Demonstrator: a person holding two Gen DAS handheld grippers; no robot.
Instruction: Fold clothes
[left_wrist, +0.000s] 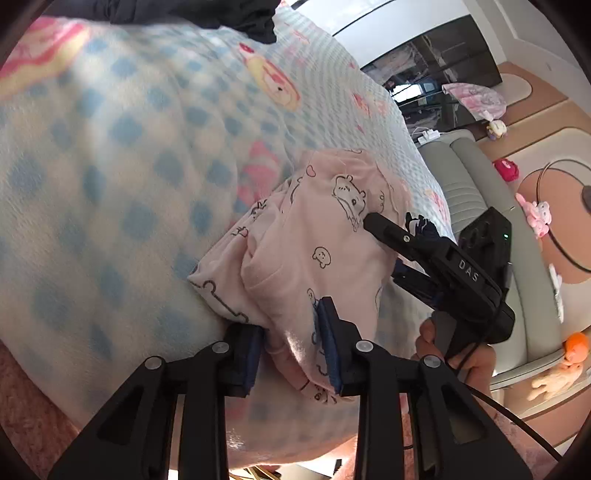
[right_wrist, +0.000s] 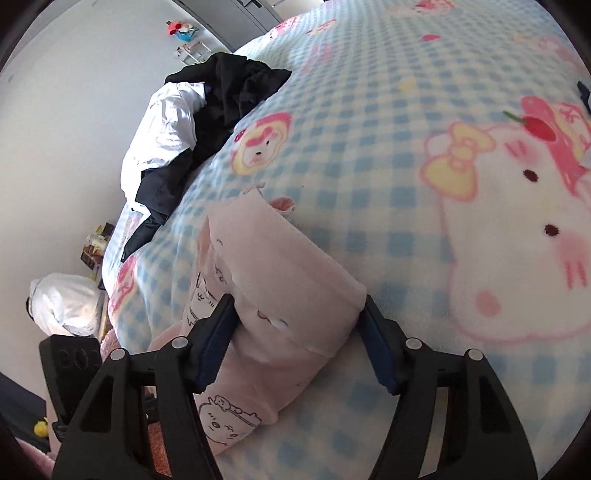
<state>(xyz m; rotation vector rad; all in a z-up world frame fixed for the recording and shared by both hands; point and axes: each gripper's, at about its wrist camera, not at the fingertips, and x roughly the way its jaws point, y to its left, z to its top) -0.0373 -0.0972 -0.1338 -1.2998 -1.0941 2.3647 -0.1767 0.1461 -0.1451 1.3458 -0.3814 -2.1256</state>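
A pale pink garment (left_wrist: 295, 240) printed with little cartoon animals lies bunched in folds on a blue-checked cartoon blanket (left_wrist: 129, 147). In the left wrist view my left gripper (left_wrist: 291, 350) is shut on the garment's near fold, with cloth filling the gap between the blue pads. My right gripper (left_wrist: 384, 247) reaches in from the right, one finger lying over the cloth, and a hand (left_wrist: 458, 354) holds its handle. In the right wrist view the right gripper (right_wrist: 297, 347) stands wide open astride the folded pink garment (right_wrist: 288, 266), the cloth lying slack between the pads.
The blanket (right_wrist: 369, 147) covers a bed. A heap of dark clothes (right_wrist: 229, 88) and a white garment (right_wrist: 166, 125) lies at the bed's far edge. A grey padded bench (left_wrist: 480, 206) and scattered toys sit beside the bed on the right.
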